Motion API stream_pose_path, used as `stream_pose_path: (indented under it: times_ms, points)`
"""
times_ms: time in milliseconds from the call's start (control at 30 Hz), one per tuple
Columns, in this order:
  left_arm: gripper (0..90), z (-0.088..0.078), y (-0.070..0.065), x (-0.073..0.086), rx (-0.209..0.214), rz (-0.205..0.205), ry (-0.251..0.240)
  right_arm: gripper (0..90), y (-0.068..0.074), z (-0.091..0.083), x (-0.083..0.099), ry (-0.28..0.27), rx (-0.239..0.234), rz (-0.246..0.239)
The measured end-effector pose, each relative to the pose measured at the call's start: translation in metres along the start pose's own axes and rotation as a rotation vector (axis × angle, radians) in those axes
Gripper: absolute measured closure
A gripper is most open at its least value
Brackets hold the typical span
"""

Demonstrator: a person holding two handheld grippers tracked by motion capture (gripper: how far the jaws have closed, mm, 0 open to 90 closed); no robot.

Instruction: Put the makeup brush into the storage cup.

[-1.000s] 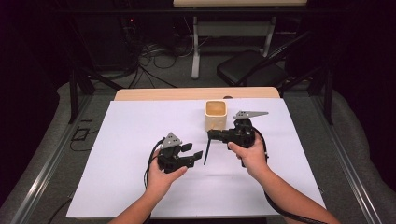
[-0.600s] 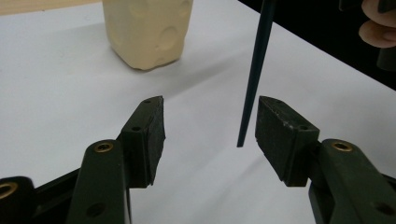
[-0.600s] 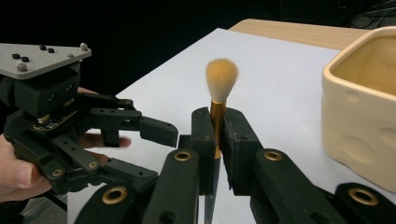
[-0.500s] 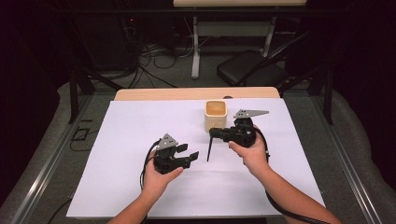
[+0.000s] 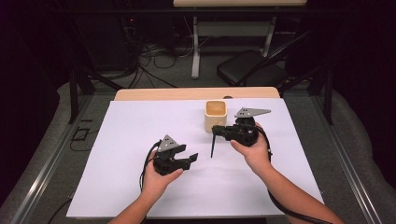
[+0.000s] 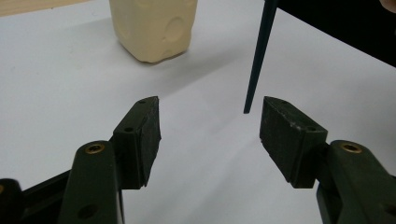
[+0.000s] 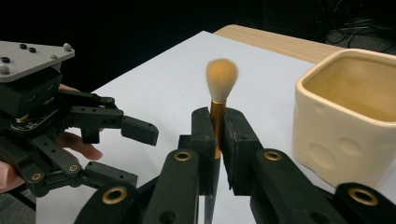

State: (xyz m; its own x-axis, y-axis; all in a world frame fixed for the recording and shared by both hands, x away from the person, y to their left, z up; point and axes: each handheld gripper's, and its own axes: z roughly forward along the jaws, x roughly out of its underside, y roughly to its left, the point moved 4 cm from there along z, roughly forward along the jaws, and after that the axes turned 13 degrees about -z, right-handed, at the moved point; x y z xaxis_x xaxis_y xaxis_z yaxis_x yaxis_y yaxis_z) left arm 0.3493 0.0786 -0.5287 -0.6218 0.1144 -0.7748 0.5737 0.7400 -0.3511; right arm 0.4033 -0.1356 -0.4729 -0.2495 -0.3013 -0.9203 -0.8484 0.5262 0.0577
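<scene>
A makeup brush (image 7: 221, 74) with tan bristles, a gold ferrule and a dark handle (image 5: 213, 144) is clamped in my right gripper (image 5: 218, 129), which is shut on its ferrule (image 7: 218, 135). The handle slants down toward the white sheet, and its tip (image 6: 246, 109) hangs just beyond my left gripper's pads. My left gripper (image 5: 192, 157) is open; its jaws have just been opening and nothing is between them (image 6: 210, 126). A cream square cup (image 5: 216, 115) stands right behind the right gripper, also seen close (image 7: 348, 121).
A white sheet (image 5: 140, 126) covers the wooden table (image 5: 163, 94). A dark chair (image 5: 252, 72) and cables lie on the floor behind the table. Metal frame rails run along both sides.
The left gripper's jaws have spread wider. The brush handle now hangs steeper from the right gripper. Both hands have kept their places.
</scene>
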Motion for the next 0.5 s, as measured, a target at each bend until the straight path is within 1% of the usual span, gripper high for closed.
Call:
stream_pose_path:
  times_ms: [67, 233, 367, 500]
  points:
    - [38.0, -0.0002, -0.0001, 0.0002, -0.004, 0.007, 0.0, 83.6, -0.0008, -0.0007, -0.0004, 0.0, 0.011, -0.01]
    - [37.9, -0.001, -0.0005, 0.0, -0.007, 0.007, -0.006, 83.6, -0.0023, -0.0021, -0.0005, 0.001, 0.025, -0.018]
    - [37.1, -0.0018, -0.0001, 0.0003, -0.008, -0.002, -0.01, 83.6, -0.0033, -0.0032, -0.0003, 0.003, 0.032, -0.021]
    - [36.6, -0.0029, 0.0018, 0.0006, -0.011, -0.001, -0.01, 83.6, -0.0049, -0.0049, 0.0001, 0.003, 0.043, -0.026]
